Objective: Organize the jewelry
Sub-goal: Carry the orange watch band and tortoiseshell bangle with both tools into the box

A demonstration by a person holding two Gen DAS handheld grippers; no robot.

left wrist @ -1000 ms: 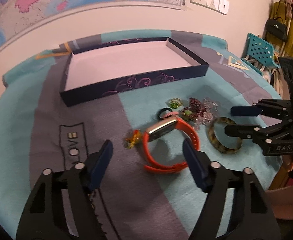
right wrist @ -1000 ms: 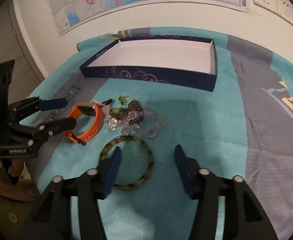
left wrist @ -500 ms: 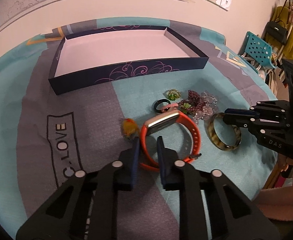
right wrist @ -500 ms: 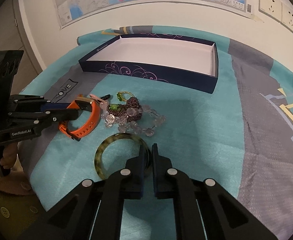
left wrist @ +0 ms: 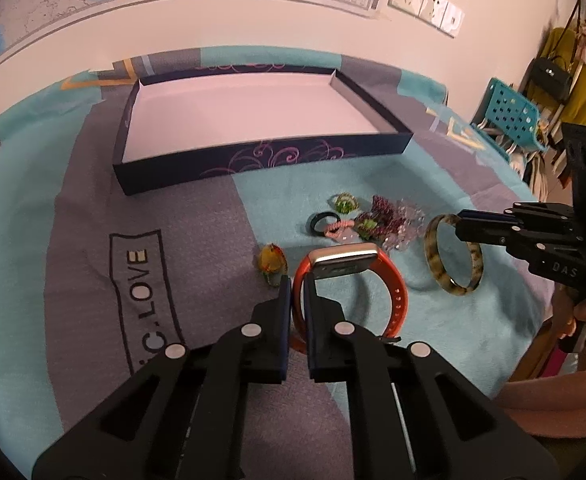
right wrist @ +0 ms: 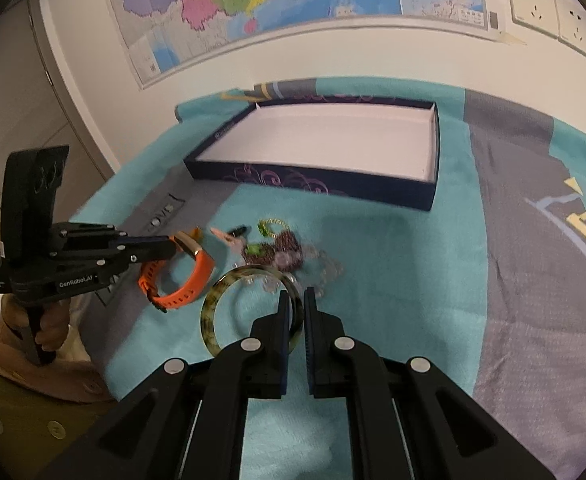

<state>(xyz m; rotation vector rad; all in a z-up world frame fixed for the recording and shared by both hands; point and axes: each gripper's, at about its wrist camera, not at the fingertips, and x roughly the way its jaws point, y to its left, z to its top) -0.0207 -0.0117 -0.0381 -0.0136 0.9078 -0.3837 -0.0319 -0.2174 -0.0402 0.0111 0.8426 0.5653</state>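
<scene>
1. Gripping the ribbed orange strap of the fitness band (left wrist: 389, 280), the left tool (left wrist: 298, 292) has its two flat blue-edged fingers closed almost together on the silicone loop, which stands upright with its glossy rounded screen on top; in the right wrist view the same band (right wrist: 189, 280) hangs from that tool (right wrist: 169, 246), and whether its lower edge touches the cloth cannot be told.
2. The right tool (right wrist: 297, 312) is pinched shut on the rim of the tortoiseshell bangle (right wrist: 213, 312), a smooth, glossy, mottled green-brown hoop held tilted up on edge; from the left wrist view the bangle (left wrist: 437, 264) stands near-vertical just right of the band, with the right tool (left wrist: 463, 220) clamped at its upper edge.
3. A cluster lies between and behind them on the cloth: a dark purple beaded piece (left wrist: 385, 212) tangled with clear faceted crystal beads (left wrist: 409, 228), a plain black ring (left wrist: 319, 222), a small pink loop (left wrist: 339, 228) and a green glassy ring (left wrist: 345, 202); an amber, translucent ornament (left wrist: 271, 260) sits just left of the band.
4. Farther back rests a shallow rectangular cardboard box lid (left wrist: 261, 160), navy outside with purple swirls, matte white inside.
5. The counter carries a nubby teal and grey cloth (left wrist: 93, 280) printed with "LOVE".
</scene>
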